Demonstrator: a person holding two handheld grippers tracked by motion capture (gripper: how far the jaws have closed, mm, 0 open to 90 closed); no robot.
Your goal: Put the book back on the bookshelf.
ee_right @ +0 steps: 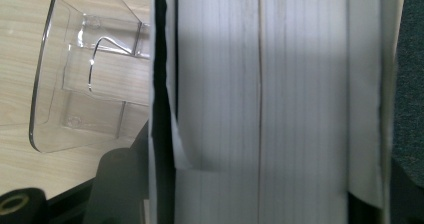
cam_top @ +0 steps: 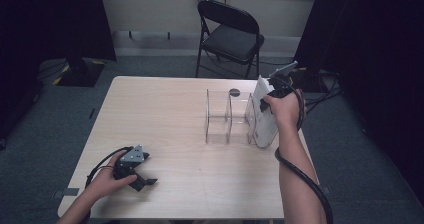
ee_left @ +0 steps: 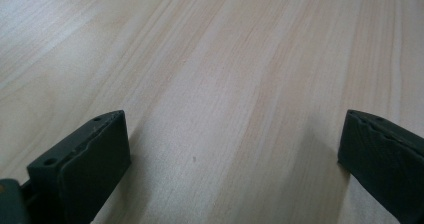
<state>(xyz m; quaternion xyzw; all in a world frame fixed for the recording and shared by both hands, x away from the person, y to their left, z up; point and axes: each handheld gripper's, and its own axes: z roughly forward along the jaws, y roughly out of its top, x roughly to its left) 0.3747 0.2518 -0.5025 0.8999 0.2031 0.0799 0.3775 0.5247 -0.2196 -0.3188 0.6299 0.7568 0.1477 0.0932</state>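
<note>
- The right gripper [cam_top: 272, 96] is clamping a white book [cam_top: 264, 115] between its jaws (page edges facing the camera), standing it upright at the clear acrylic organizer's [cam_top: 227, 116] end.
- The left gripper [cam_top: 136, 173] is resting on the table [cam_top: 165, 114], jaws spread apart with bare wood between them.

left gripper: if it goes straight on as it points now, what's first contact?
Likely the bare table top. The left gripper is open, tilted down at the wood, with nothing between its jaws; the way ahead looks free, though depth is unclear.
</note>
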